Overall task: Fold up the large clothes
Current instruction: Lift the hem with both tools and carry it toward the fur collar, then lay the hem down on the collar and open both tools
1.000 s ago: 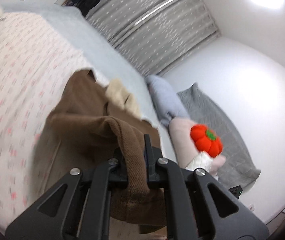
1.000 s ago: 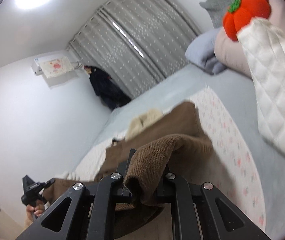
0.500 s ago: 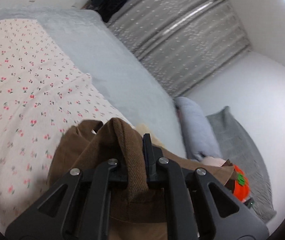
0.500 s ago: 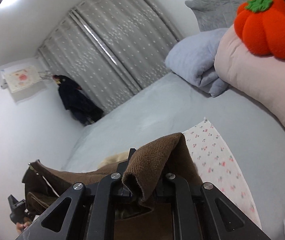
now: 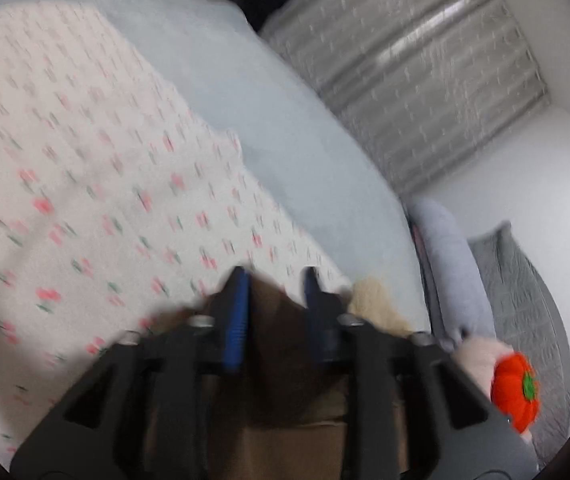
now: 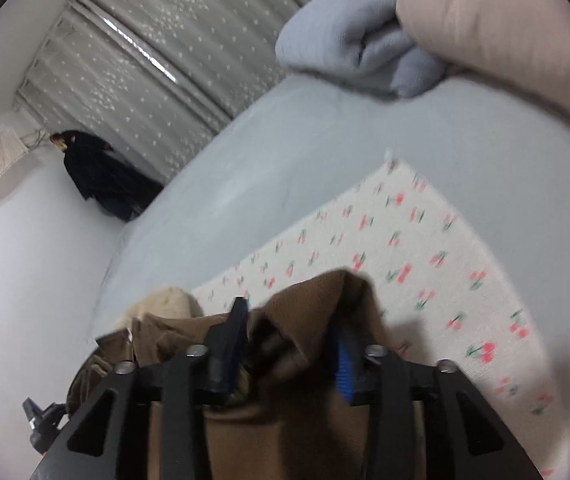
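Observation:
A large brown garment (image 5: 277, 364) with a cream fleece lining (image 5: 377, 304) lies on a white cherry-print cloth (image 5: 85, 184) on the bed. My left gripper (image 5: 275, 280) is open, its blue-padded jaws apart over the brown fabric. In the right wrist view the brown garment (image 6: 317, 312) bunches up between the jaws of my right gripper (image 6: 289, 316), which is also open. The cream lining (image 6: 165, 304) shows at its left. Both views are blurred by motion.
The cherry-print cloth (image 6: 425, 248) lies on a pale blue-grey bed sheet (image 6: 305, 152). A folded grey-blue blanket (image 6: 349, 32) and a pink pillow (image 6: 505, 40) lie at the head. An orange pumpkin plush (image 5: 515, 392) sits on the right. Grey curtains (image 5: 417, 68) hang behind.
Both grippers have opened and let go of the brown garment, which has dropped onto the cherry-print cloth. Both have moved lower and closer to the bed.

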Demonstrator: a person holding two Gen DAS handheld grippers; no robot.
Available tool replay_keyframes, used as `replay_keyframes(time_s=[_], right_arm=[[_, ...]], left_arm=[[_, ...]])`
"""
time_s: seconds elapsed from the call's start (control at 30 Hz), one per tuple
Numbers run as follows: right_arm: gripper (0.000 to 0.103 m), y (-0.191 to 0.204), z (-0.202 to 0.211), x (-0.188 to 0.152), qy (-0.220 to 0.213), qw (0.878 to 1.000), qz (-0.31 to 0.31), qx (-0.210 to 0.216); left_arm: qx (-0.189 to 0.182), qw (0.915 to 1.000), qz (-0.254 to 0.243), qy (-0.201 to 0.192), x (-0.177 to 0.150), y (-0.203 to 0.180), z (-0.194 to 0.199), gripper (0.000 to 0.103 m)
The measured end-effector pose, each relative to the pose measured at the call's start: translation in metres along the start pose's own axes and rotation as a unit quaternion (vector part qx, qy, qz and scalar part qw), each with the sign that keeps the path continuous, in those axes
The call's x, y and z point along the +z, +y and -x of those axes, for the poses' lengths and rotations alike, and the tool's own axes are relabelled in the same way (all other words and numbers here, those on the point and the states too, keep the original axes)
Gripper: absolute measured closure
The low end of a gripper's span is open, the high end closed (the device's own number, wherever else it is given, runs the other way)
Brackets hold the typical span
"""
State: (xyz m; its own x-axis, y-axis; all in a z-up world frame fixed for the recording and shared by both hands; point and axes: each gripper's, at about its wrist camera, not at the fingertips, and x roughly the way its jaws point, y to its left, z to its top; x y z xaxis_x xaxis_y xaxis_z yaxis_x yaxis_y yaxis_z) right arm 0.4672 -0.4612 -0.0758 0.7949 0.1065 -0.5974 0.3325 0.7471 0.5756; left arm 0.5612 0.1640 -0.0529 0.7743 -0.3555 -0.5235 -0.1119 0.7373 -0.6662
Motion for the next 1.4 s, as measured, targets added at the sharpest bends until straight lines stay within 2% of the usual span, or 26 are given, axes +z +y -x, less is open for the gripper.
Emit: replay_keyframes(time_s=[0.03,0.07,0.1,0.2,0.3,0.37,0.4,0.43,0.47,0.5,0.53,0.6,0.63,0.67,0.73,0.87,0.93,1.0,1.07,1.13,1.23,1.27,1.33,1.4], right_arm=[[0.032,0.001,0.014,0.004,-0.025,1.0,0.005,-0.012],[0.031,0.005,0.029,0.006,-0.045,0.999,0.018,-0.011],[0.031,0.011,0.038,0.006,-0.043,0.998,0.039,-0.011],[0.031,0.042,0.048,-0.012,-0.028,0.991,0.128,-0.015],[0.031,0.073,0.028,-0.04,0.0,0.979,0.2,-0.025],[0.031,0.085,0.004,-0.055,0.022,0.974,0.222,-0.046],[0.032,0.085,-0.008,-0.06,0.029,0.971,0.228,-0.061],[0.033,0.083,-0.022,-0.064,0.033,0.968,0.235,-0.083],[0.034,0.078,-0.033,-0.066,0.031,0.963,0.242,-0.111],[0.034,0.072,-0.039,-0.066,0.026,0.96,0.246,-0.132],[0.034,0.057,-0.048,-0.06,0.024,0.962,0.224,-0.154],[0.032,0.028,-0.051,-0.046,0.034,0.979,0.145,-0.143],[0.031,0.016,-0.048,-0.04,0.029,0.983,0.11,-0.146],[0.031,0.009,-0.041,-0.037,0.025,0.984,0.09,-0.149],[0.031,0.014,-0.018,-0.042,0.018,0.984,0.1,-0.148],[0.03,0.042,0.036,-0.074,-0.001,0.971,0.186,-0.149],[0.025,0.055,0.062,-0.1,-0.004,0.968,0.208,-0.138],[0.02,0.066,0.086,-0.134,-0.003,0.965,0.229,-0.128],[0.015,0.072,0.105,-0.171,-0.013,0.962,0.246,-0.114],[0.014,0.072,0.108,-0.204,-0.007,0.959,0.256,-0.124],[0.005,0.06,0.092,-0.227,0.002,0.961,0.243,-0.131],[0.002,0.056,0.088,-0.231,-0.003,0.96,0.245,-0.136],[0.0,0.053,0.083,-0.228,0.01,0.961,0.241,-0.135],[0.0,0.051,0.085,-0.229,0.005,0.964,0.238,-0.122]], left_arm=[[0.008,0.9991,-0.009,-0.041,0.002,-0.004,0.017,0.029],[0.002,0.9979,-0.026,-0.06,0.003,-0.011,0.03,0.027],[0.002,0.997,-0.052,-0.058,0.001,-0.019,0.036,0.027],[0.0,0.9895,-0.141,-0.03,-0.027,-0.051,0.039,0.027],[-0.003,0.9776,-0.209,0.026,-0.067,-0.07,0.014,0.026],[0.034,0.9715,-0.229,0.052,-0.086,-0.069,-0.012,0.026],[0.064,0.9691,-0.231,0.06,-0.091,-0.063,-0.026,0.027],[0.089,0.9676,-0.229,0.061,-0.09,-0.054,-0.039,0.029],[0.105,0.9665,-0.227,0.059,-0.088,-0.046,-0.046,0.036],[0.117,0.9672,-0.218,0.055,-0.083,-0.039,-0.053,0.04],[0.127,0.9687,-0.207,0.049,-0.077,-0.035,-0.056,0.042],[0.179,0.9608,-0.209,0.036,-0.069,-0.037,-0.06,0.042],[0.202,0.9564,-0.208,0.036,-0.067,-0.039,-0.057,0.041],[0.208,0.9558,-0.205,0.033,-0.066,-0.04,-0.047,0.041],[0.194,0.9565,-0.217,0.022,-0.072,-0.044,-0.022,0.041],[0.164,0.9397,-0.3,0.014,-0.119,-0.081,0.045,0.025],[0.151,0.9356,-0.319,0.017,-0.145,-0.094,0.072,0.024],[0.121,0.9375,-0.325,0.023,-0.174,-0.105,0.098,0.017],[0.102,0.9415,-0.32,0.029,-0.205,-0.11,0.112,0.013],[0.094,0.943,-0.317,0.041,-0.241,-0.111,0.119,0.011],[0.098,0.946,-0.299,0.077,-0.278,-0.104,0.1,0.009],[0.109,0.9448,-0.301,0.07,-0.291,-0.102,0.096,0.008],[0.118,0.9431,-0.31,0.024,-0.303,-0.099,0.099,0.002],[0.117,0.9483,-0.293,0.031,-0.3,-0.094,0.096,0.0]])
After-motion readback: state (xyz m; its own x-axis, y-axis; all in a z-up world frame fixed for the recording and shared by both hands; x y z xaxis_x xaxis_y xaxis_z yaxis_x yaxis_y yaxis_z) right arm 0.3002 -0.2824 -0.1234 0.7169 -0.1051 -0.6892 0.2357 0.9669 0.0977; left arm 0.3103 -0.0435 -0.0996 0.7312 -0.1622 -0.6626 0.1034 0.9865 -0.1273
